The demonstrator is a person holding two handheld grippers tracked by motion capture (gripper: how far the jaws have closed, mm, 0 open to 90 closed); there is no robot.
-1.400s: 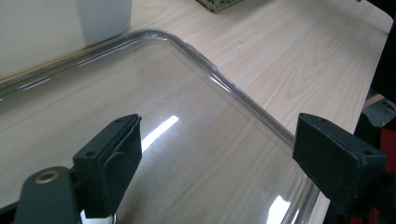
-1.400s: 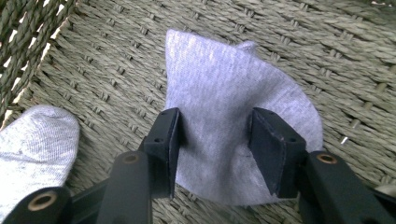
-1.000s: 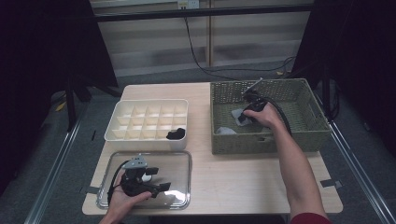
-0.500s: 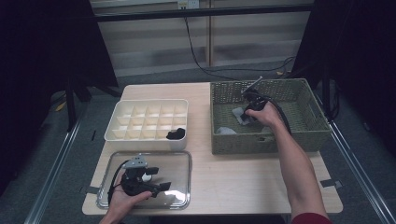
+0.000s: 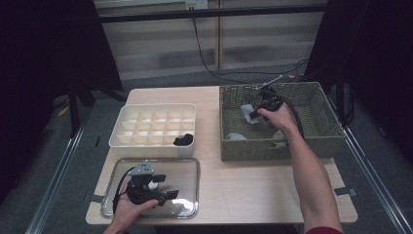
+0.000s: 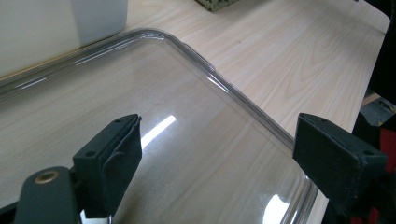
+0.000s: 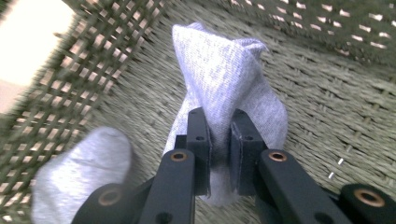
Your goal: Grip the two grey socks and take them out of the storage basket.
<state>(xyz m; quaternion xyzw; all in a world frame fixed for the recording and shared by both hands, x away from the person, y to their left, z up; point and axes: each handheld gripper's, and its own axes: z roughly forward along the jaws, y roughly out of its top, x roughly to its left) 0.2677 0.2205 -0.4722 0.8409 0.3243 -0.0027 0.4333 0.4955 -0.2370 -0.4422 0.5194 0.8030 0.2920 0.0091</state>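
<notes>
Inside the wicker basket (image 5: 321,146), the right gripper (image 7: 219,140) has just closed its jaws, pinching a grey sock (image 7: 224,79), while the left gripper (image 6: 217,158), well away from the basket, holds its jaws spread.

heathered grey sock (image 7: 229,88), olive woven basket (image 5: 321,141) (open weave), black tongs (image 7: 219,140)

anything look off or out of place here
Nothing stands out. The right gripper pinches a grey sock inside the woven green basket; one black sock sits in the white divided box.
</notes>
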